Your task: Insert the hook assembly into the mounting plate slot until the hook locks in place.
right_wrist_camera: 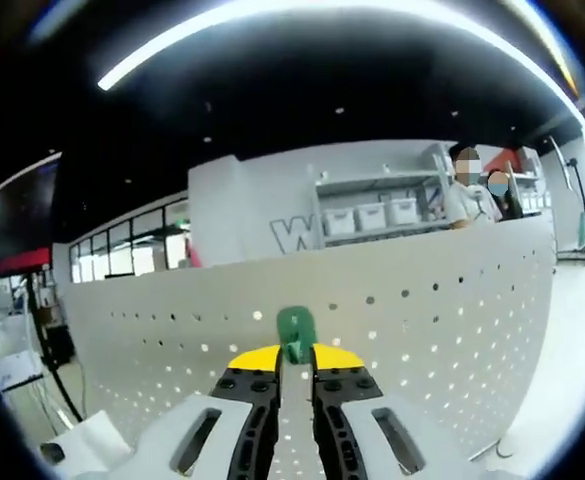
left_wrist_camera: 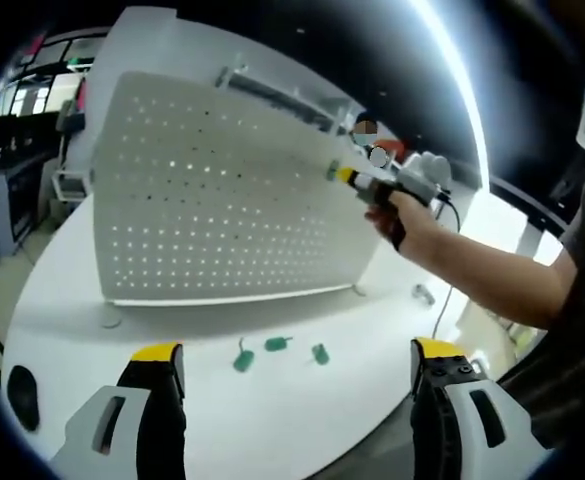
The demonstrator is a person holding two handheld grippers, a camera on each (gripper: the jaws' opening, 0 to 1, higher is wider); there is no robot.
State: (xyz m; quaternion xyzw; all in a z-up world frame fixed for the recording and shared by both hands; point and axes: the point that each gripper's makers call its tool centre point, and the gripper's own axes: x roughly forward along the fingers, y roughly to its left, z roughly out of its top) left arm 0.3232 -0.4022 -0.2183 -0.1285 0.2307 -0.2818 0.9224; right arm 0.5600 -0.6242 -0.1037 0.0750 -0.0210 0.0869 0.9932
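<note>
Yellow-tipped jaws of the left tool (left_wrist_camera: pixel 297 365) stand wide apart and empty over the white table (left_wrist_camera: pixel 62 290), held back low so the whole job stays in sight. Three spare green hooks (left_wrist_camera: pixel 278 350) lie loose on the table just in front of the upright perforated plate (left_wrist_camera: pixel 212 190), within easy reach for later. At the plate's upper right edge, a person's hand (left_wrist_camera: pixel 407 215) brings the right tool (right_wrist_camera: pixel 295 362) up to the holes. Its jaws are clamped together on one green hook (right_wrist_camera: pixel 296 333), gripped by its lower part so that the top stands free above the tips and faces the plate. The hook appears near the plate but not yet seated; whether it touches cannot be told.
</note>
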